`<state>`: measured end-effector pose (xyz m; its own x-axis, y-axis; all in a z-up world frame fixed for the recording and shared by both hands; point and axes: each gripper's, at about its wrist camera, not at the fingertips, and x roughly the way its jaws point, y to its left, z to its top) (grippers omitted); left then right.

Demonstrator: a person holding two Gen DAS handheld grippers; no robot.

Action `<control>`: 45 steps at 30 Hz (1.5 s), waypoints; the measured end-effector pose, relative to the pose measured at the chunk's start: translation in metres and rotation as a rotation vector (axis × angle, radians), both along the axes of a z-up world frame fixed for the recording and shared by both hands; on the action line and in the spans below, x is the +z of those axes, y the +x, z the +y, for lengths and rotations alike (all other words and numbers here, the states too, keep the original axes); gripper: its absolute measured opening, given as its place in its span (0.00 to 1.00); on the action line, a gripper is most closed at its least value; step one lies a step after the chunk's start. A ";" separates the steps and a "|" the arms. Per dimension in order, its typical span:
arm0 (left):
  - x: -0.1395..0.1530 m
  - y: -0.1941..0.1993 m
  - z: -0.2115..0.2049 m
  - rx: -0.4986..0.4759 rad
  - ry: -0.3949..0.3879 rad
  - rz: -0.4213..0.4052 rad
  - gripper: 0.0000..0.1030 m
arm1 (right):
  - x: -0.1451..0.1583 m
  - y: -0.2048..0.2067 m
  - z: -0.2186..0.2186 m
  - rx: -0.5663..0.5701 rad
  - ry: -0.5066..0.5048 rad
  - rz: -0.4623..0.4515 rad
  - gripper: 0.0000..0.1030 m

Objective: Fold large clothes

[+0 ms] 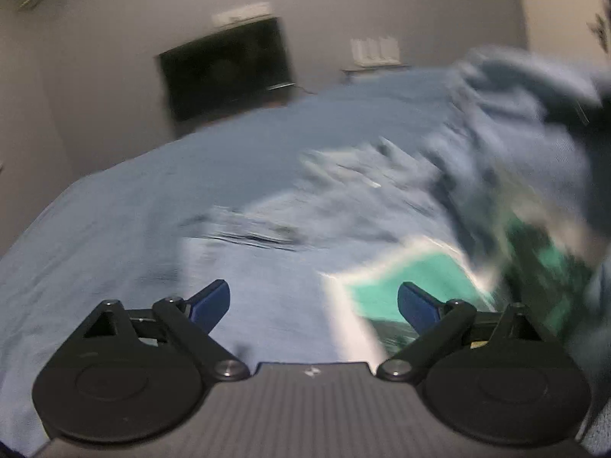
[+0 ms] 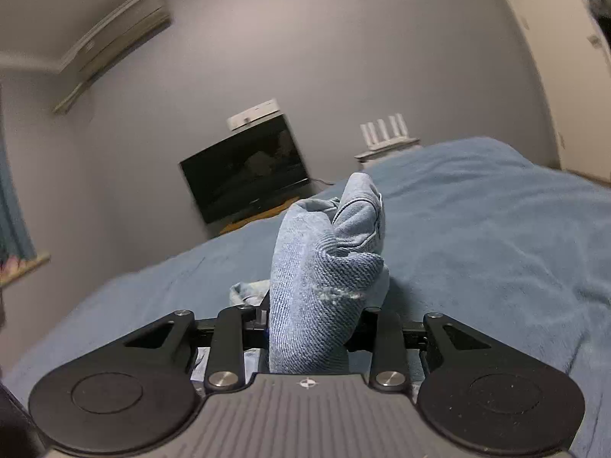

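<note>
Denim, pale blue and thickly twilled: your right gripper has its jaws clamped on a bunched fold of the jeans, lifted above the blue bedspread. Expect weight and a stiff drape; take hold at seams or waistband. Your left gripper hangs with jaws apart over the blurred remainder of the garment, lying to its right.

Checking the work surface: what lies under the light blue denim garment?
A blue bedspread and a teal-and-white printed cloth show under the light blue denim garment; the rest beneath is covered.
</note>
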<state>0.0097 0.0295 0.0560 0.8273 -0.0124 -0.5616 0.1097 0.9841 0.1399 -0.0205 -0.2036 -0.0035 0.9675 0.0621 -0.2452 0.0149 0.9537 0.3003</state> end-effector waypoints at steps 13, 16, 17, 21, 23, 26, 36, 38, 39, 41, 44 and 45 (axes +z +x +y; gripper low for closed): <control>-0.049 0.029 0.103 0.208 -0.081 0.312 0.93 | 0.051 0.012 0.090 0.100 -0.200 0.043 0.29; -0.050 0.033 0.112 0.192 -0.124 0.321 0.93 | 0.062 0.016 0.129 0.137 -0.277 0.057 0.28; -0.051 0.034 0.118 0.191 -0.163 0.333 0.93 | 0.065 0.017 0.144 0.155 -0.307 0.060 0.28; -0.050 0.039 0.139 0.182 -0.295 0.366 0.93 | 0.068 0.021 0.213 0.229 -0.436 0.080 0.27; -0.049 0.038 0.145 0.162 -0.328 0.379 0.93 | 0.058 0.022 0.246 0.266 -0.512 0.092 0.27; -0.054 0.036 0.149 0.137 -0.359 0.396 0.94 | 0.040 0.014 0.287 0.317 -0.629 0.103 0.26; -0.024 0.028 0.188 0.185 -0.321 0.327 0.94 | 0.032 -0.028 0.358 0.380 -0.752 0.121 0.27; -0.017 0.024 0.195 0.261 -0.215 0.281 0.94 | 0.023 -0.026 0.359 0.398 -0.775 0.148 0.29; -0.013 0.021 0.200 0.289 -0.203 0.254 0.94 | 0.019 -0.021 0.358 0.422 -0.763 0.161 0.31; -0.007 0.017 0.211 0.319 -0.308 0.214 0.94 | 0.014 -0.023 0.359 0.498 -0.699 0.188 0.49; 0.005 0.010 0.224 0.315 -0.535 0.135 0.94 | 0.012 -0.025 0.350 0.627 -0.607 0.217 0.75; 0.010 0.008 0.226 0.302 -0.595 0.106 0.94 | 0.015 -0.028 0.346 0.667 -0.578 0.214 0.78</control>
<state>0.0172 0.2552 0.0658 0.7838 -0.1218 -0.6090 -0.1989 0.8797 -0.4320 -0.0489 0.1420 0.0117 0.7051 0.4042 -0.5826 -0.5936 0.7859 -0.1732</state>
